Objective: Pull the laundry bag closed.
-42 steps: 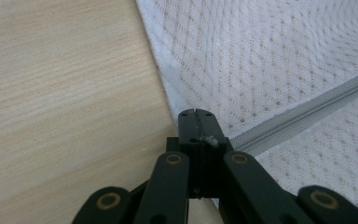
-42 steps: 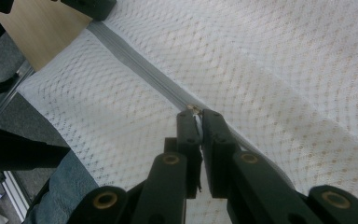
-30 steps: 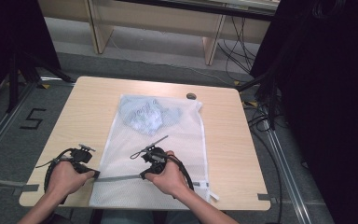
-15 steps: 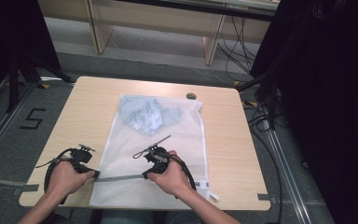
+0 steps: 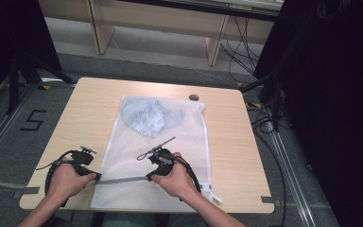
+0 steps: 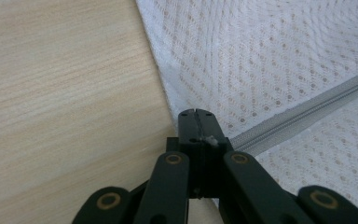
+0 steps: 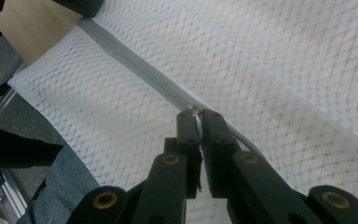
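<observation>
Gripping a white mesh laundry bag [image 5: 170,156] at both ends of its grey zipper [image 5: 123,179].

Lying flat on the wooden table [image 5: 236,142], the bag holds a pale blue garment [image 5: 149,116] at its far end. At the bag's left edge, the left gripper [image 6: 196,114] has its jaws pressed together on the zipper's end. Partway along the zipper, the right gripper [image 7: 198,114] has its jaws pinched narrowly on the small zipper pull [image 7: 196,122]. A dark round disc [image 5: 194,97] sits just beyond the bag's far corner.
</observation>
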Available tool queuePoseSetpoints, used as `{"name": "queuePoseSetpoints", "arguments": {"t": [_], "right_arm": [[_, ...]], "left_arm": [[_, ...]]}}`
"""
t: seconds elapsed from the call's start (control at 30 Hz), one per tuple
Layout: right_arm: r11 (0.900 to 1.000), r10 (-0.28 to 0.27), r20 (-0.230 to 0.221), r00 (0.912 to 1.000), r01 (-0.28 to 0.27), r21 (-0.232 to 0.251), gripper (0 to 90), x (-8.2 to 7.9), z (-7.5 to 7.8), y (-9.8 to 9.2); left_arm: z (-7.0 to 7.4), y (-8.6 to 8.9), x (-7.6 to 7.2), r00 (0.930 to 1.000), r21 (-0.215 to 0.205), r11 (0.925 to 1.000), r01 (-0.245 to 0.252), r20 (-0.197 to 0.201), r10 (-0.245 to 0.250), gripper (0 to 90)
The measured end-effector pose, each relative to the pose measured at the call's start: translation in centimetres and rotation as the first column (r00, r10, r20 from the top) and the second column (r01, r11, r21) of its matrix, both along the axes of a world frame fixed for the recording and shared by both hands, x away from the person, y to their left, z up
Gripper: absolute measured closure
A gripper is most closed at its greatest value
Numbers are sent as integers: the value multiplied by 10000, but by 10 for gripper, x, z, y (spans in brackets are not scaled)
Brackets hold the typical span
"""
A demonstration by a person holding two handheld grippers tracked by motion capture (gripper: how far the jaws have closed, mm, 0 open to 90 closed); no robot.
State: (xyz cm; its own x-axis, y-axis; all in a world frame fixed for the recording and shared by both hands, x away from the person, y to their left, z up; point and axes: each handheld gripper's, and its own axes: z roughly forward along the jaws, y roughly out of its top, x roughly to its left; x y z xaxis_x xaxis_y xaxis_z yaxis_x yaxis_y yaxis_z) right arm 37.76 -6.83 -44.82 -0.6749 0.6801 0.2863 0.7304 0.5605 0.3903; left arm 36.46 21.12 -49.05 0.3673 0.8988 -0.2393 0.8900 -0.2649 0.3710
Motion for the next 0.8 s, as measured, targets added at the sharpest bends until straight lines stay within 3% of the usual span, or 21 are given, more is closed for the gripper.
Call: {"name": "queuePoseSetpoints", "arguments": {"t": [0.3, 0.4, 0.47, 0.57, 0.8], "right_arm": [[9999, -15, 129, 9999, 17, -108, 871, 0, 0, -5], [9997, -242, 22, 9997, 242, -70, 872, -1, 0, -5], [9994, -336, -65, 9994, 335, -124, 871, -2, 1, -5], [9996, -250, -33, 9997, 250, -109, 871, -2, 1, -7], [9999, -130, 105, 9999, 131, -97, 872, -1, 0, -10]], "left_arm": [[0, 0, 0, 9999, -35, 9999, -99, 31, 99, 900], [0, 1, 0, 10000, 36, 10000, 52, -26, -52, 900], [0, 0, 0, 9999, -37, 9999, -99, 23, 99, 900], [0, 1, 0, 10000, 38, 10000, 63, -25, -63, 900], [-1, 0, 0, 9999, -59, 9999, -124, 74, 125, 900]]}}
